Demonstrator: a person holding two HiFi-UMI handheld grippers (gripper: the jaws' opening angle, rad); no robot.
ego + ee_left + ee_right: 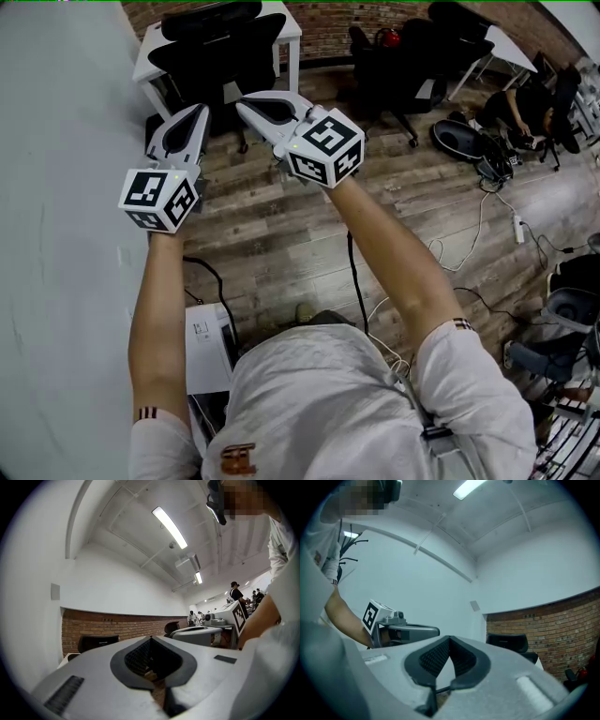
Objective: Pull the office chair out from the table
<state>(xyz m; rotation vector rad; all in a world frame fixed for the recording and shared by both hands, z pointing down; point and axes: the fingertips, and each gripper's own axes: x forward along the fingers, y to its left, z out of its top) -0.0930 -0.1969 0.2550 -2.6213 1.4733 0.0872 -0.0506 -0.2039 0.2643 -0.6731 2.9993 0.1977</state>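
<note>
From the head view, the person stands on the wooden floor [281, 234] with both arms stretched forward. The left gripper [199, 112] and the right gripper [246, 105] are held up side by side in the air, close together and touching nothing. The black office chair [220, 47] is at the far side of the room, pushed in against the white table [292, 26], with its backrest toward us. It's well apart from both tools, with open floor between. Other dark chairs [394, 66] stand farther right and don't seem to be part of this.

In the left gripper view, the left gripper [150, 641] has its jaws pressed together at the tips. Nothing sits in the padded hollow behind them. Past it, the office chair [96, 641] shows low against the brick wall [117, 623], far off.

In the right gripper view, the right gripper [450, 639] is the same, jaws closed on nothing. The office chair [508, 644] is off to the right, distant, and the other tool is out to the left.

By my reckoning the job hasn't started, since the chair is still tucked in and nobody has hold of it. Everything remains to be done: walk over, open a tool, take hold of the backrest and draw the chair clear of the table.
</note>
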